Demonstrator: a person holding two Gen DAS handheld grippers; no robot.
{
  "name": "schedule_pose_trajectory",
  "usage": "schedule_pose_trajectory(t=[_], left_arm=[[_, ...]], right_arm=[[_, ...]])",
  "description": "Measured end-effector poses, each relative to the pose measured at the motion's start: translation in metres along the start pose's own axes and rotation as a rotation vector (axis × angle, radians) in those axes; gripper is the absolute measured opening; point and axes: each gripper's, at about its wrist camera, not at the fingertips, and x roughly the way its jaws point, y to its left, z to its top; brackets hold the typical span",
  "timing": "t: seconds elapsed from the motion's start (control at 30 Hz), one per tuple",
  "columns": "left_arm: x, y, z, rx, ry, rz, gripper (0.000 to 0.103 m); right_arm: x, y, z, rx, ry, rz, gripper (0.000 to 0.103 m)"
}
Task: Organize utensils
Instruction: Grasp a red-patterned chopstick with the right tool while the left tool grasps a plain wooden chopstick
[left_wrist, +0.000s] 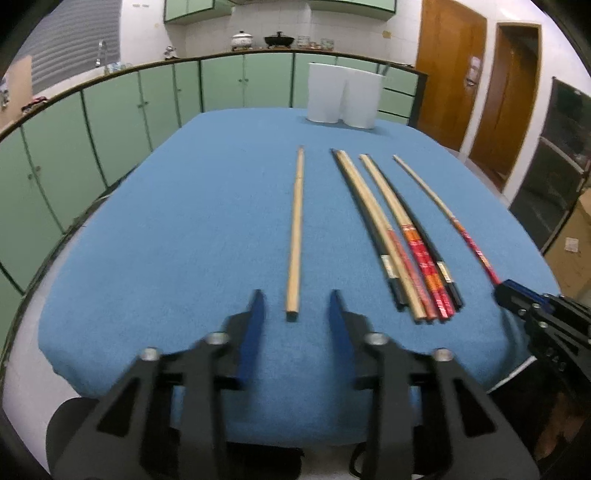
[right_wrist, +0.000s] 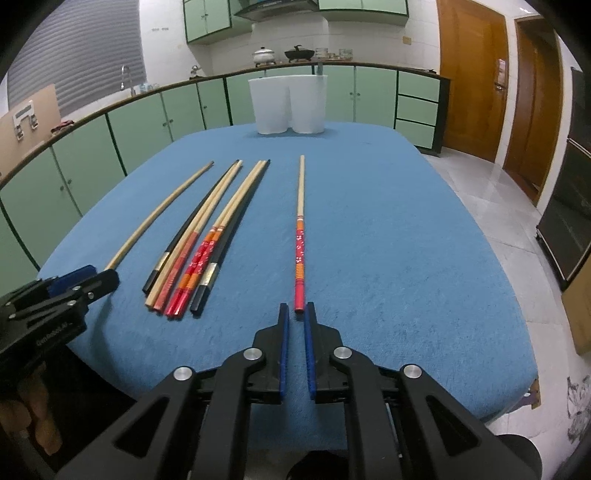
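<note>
Apparently the sorting is only starting. At the left, the left gripper stands open on the blue cloth, and the near end of a plain wooden chopstick lies between its tips, not pressed. In the middle, a mixed bundle of chopsticks lies side by side, untouched. At the right, one red-handled chopstick lies alone; the right gripper is nearly closed at its end, and I cannot tell if it pinches. The white holder waits at the far edge, well apart, so every chopstick on the cloth must yet go there.
</note>
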Motion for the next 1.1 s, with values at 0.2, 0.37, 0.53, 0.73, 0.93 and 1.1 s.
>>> schedule_pose_trajectory(t=[0.2, 0.37, 0.53, 0.73, 0.93, 1.1], left_arm=[[-0.015, 0.002, 0.009, -0.023, -0.010, -0.046, 0.006], [-0.051, 0.006, 0.032, -0.038, -0.083, -0.052, 0.006], [-0.080, 0.004, 0.059, -0.012, -0.178, -0.048, 0.006], [-0.077, 0.005, 0.059, -0.026, -0.172, -0.055, 0.006], [-0.077, 0.009, 0.060, -0.030, -0.181, -0.054, 0.006], [-0.079, 0.011, 0.061, -0.034, -0.188, -0.054, 0.006]], right_arm=[[-0.018, 0.007, 0.011, -0.012, -0.047, 0.018, 0.000], [-0.045, 0.007, 0.033, 0.013, -0.103, 0.023, 0.000], [-0.058, 0.006, 0.054, 0.017, -0.141, 0.024, 0.000], [-0.028, -0.003, 0.017, 0.050, -0.062, 0.031, 0.019], [0.001, -0.004, -0.001, 0.059, 0.006, 0.023, 0.020], [0.006, 0.002, 0.002, 0.013, 0.001, 0.013, 0.012]])
